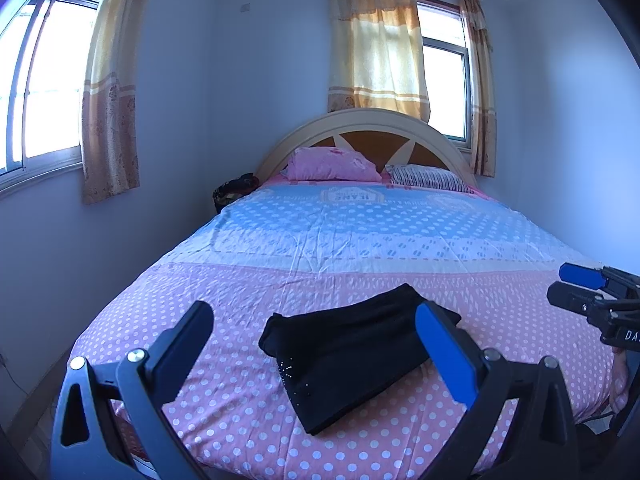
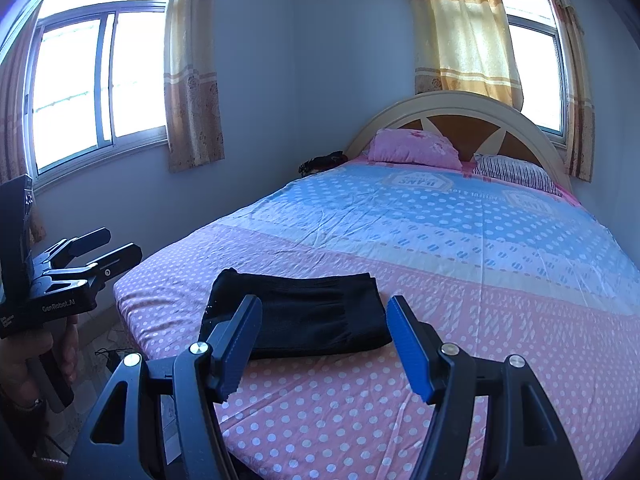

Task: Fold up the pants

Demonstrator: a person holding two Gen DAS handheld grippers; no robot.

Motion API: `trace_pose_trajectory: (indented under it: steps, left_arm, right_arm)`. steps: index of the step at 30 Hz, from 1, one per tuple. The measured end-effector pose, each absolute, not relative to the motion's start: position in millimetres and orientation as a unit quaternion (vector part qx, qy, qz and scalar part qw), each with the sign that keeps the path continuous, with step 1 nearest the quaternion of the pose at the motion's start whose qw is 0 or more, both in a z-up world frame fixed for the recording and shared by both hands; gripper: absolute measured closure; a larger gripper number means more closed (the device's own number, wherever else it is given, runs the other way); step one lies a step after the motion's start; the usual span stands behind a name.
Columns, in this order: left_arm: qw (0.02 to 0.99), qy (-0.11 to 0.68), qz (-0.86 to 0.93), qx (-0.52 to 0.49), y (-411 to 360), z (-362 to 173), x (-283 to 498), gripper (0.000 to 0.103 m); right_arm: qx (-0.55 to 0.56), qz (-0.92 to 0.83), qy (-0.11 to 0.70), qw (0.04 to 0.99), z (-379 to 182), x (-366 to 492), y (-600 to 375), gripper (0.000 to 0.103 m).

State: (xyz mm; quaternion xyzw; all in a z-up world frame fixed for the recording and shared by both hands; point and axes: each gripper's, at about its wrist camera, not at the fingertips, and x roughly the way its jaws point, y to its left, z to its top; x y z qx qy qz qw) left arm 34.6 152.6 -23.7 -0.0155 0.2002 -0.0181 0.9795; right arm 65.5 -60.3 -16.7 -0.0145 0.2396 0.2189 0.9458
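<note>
Currently both grippers, left gripper (image 1: pixel 314 332) and right gripper (image 2: pixel 324 330), are spread and empty, hovering off the bed's (image 2: pixel 480 300) foot edge; the folded pants (image 2: pixel 304 316) lie directly ahead, long axis along that edge, slightly nearer the left

Dotted bed (image 1: pixel 360 240) with folded black pants (image 1: pixel 352 344), two pillows (image 1: pixel 332 164)

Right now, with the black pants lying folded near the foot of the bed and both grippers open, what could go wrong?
1. The pants lie near the edge of the bed; a careless nudge could perhaps push them off.
2. Both the left gripper and the right gripper hang open and hold nothing; closing one on a single layer might undo the fold.
</note>
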Motion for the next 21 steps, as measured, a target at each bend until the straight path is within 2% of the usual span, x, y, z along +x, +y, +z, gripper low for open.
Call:
trace_pose_trajectory:
  steps: [21]
  left_arm:
    - [0.979, 0.204, -0.002, -0.021, 155.0, -20.8, 36.4, 0.0]
  right_arm:
    - [-0.01, 0.216, 0.228, 0.949, -14.8, 60.2, -63.8, 0.037]
